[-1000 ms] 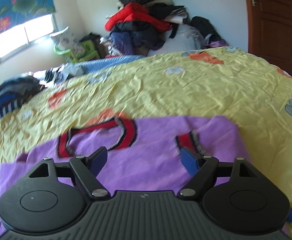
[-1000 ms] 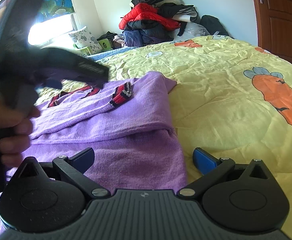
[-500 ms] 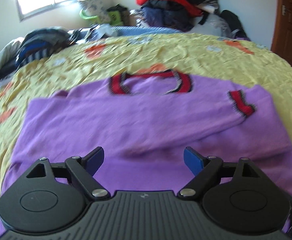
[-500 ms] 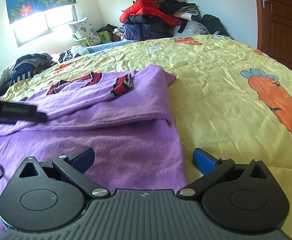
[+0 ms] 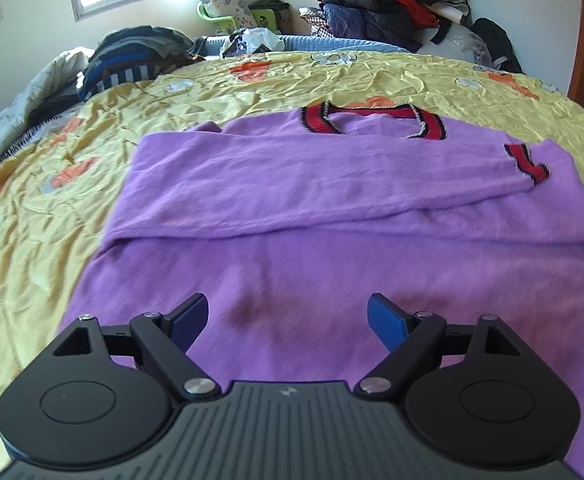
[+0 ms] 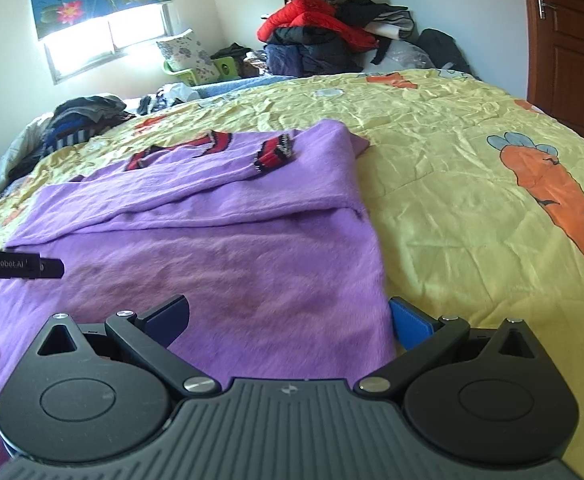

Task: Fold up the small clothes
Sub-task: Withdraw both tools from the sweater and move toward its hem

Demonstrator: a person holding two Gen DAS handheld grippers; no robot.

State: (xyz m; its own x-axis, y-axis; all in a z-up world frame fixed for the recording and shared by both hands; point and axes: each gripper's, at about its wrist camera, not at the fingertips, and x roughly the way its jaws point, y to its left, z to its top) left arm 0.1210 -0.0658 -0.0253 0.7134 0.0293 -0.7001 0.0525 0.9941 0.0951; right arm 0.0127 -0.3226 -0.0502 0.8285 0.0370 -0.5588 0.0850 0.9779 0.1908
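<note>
A purple sweater [image 5: 332, 216] with a red and black collar [image 5: 372, 120] lies flat on the yellow bedspread [image 5: 35, 216]. One sleeve with a red cuff [image 5: 528, 164] is folded across its chest. My left gripper [image 5: 287, 320] is open and empty just above the sweater's lower part. My right gripper [image 6: 287, 320] is open and empty above the sweater's [image 6: 219, 240] lower right edge; its right finger is over the bedspread [image 6: 472, 200]. The left gripper's body [image 6: 15, 266] shows at the left edge of the right wrist view.
A pile of red and dark clothes [image 6: 324, 36] is stacked against the far wall. More dark clothes [image 5: 131, 56] lie at the bed's far left. A wooden door [image 6: 568, 40] is at the right. A window [image 6: 99, 44] is at the far left.
My left gripper has pulled back toward the sweater's lower part, so the whole sweater now shows. My right gripper has shifted slightly left. Both stay open.
</note>
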